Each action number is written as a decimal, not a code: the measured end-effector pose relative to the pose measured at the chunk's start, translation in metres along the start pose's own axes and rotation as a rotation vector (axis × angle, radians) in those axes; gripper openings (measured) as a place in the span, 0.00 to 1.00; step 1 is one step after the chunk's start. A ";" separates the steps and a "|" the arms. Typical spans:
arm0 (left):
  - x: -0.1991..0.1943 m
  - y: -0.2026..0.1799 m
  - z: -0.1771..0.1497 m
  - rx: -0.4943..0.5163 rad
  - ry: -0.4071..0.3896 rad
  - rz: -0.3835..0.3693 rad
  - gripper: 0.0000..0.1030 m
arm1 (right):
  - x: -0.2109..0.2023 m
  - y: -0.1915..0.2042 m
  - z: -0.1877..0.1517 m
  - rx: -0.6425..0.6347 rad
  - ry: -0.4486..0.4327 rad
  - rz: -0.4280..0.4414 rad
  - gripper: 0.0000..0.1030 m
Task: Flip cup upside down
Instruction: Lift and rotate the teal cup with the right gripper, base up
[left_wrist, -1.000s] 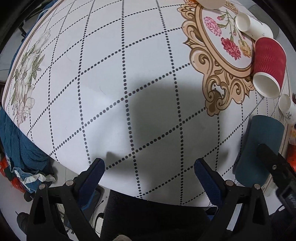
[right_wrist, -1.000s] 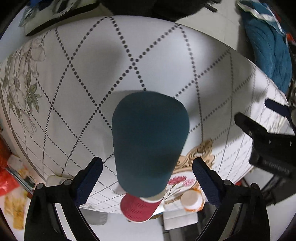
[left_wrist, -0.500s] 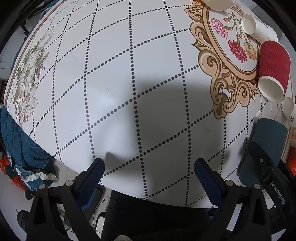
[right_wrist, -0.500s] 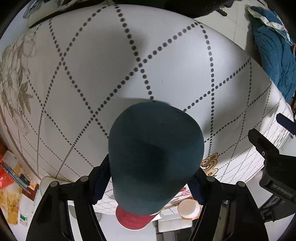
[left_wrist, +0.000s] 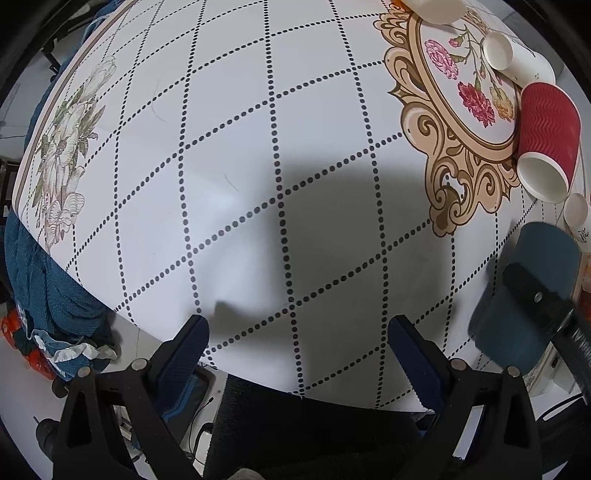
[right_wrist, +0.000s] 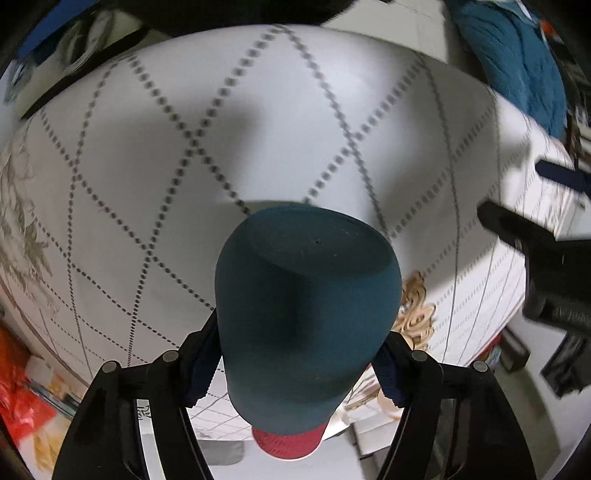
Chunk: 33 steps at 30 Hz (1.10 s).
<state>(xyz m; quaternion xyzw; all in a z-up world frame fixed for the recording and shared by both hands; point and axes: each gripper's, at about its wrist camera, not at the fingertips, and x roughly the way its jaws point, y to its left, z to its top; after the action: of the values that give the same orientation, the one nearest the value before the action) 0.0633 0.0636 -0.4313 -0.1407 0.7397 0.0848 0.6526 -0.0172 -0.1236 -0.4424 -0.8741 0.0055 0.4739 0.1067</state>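
Since one second ago the right gripper has closed onto the teal cup, pinching its sides over the table. The left gripper hangs spread and empty. Smooth walls may slip during turning, and the red cup lies near.

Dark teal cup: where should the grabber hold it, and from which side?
Around the middle of the dark teal cup, one finger on each side, as the right gripper holds it now. Its smooth round wall offers no handle, and the flat closed end faces away from the camera.
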 end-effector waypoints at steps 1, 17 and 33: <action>0.000 0.000 0.000 0.001 0.000 0.002 0.96 | 0.001 -0.004 0.000 0.026 0.008 0.011 0.71; -0.020 0.015 0.011 0.002 -0.031 0.031 0.96 | 0.023 -0.097 -0.031 0.821 0.037 0.560 0.72; -0.044 -0.029 0.045 0.084 -0.048 0.056 0.96 | 0.081 -0.083 -0.110 1.684 0.035 1.192 0.72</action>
<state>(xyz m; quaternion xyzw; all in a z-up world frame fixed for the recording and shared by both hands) 0.1195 0.0544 -0.3925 -0.0906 0.7304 0.0753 0.6727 0.1280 -0.0563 -0.4364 -0.3781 0.7697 0.2794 0.4320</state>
